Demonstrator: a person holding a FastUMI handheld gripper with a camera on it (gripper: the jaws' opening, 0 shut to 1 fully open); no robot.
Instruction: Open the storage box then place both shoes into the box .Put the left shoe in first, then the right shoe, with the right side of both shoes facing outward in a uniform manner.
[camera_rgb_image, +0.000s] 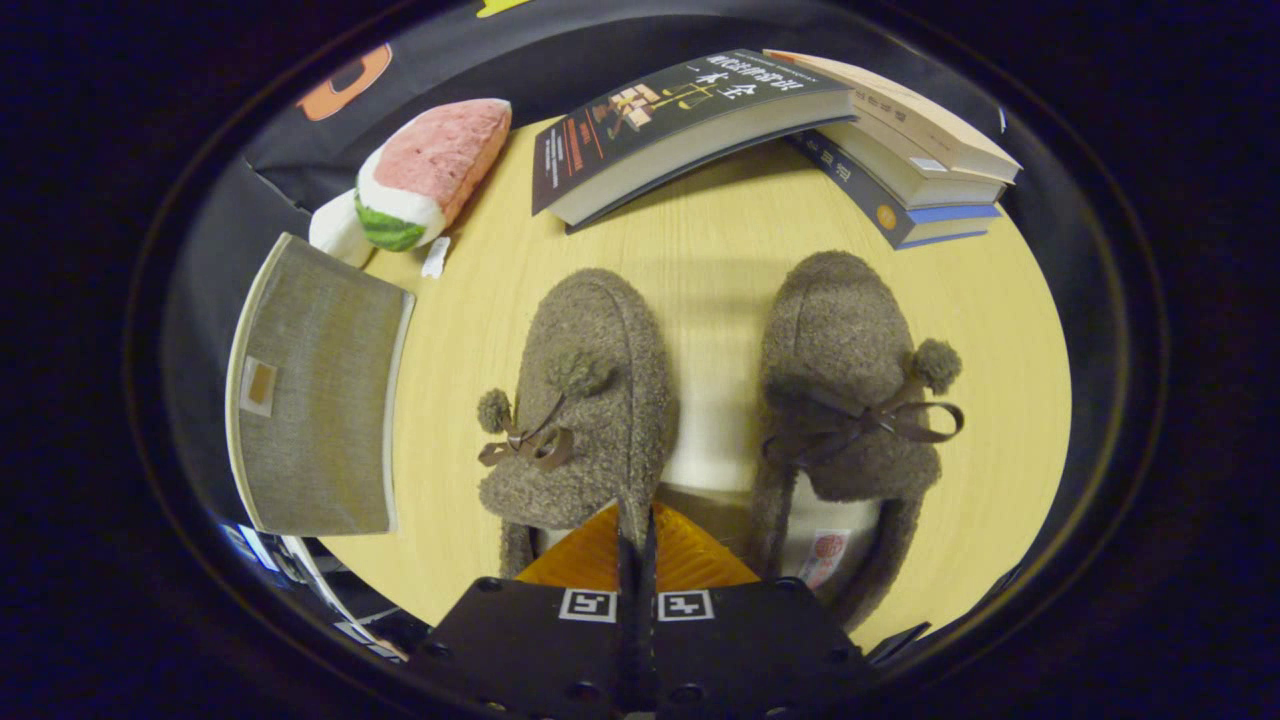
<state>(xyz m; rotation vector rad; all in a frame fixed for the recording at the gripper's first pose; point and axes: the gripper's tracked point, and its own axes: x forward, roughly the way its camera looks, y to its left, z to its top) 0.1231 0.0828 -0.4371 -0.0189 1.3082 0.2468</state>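
Observation:
Two brown fuzzy shoes with pom-poms and ribbon bows stand side by side on the wooden table (720, 250), toes pointing away from me. The left shoe (590, 400) lies just ahead of my fingers. The right shoe (850, 390) is beside it, to the right of the fingers. My gripper (636, 535) is shut, and the inner rim of the left shoe's heel opening is pinched between both fingers. The grey fabric storage box (315, 390) sits to the left of the left shoe, its fabric face turned toward me; I see no opening in it.
A plush watermelon slice (425, 175) lies beyond the box. An open dark-covered book (680, 125) and a stack of books (910, 165) rest at the table's far edge, beyond the shoes. Bare wood separates the shoes from the books.

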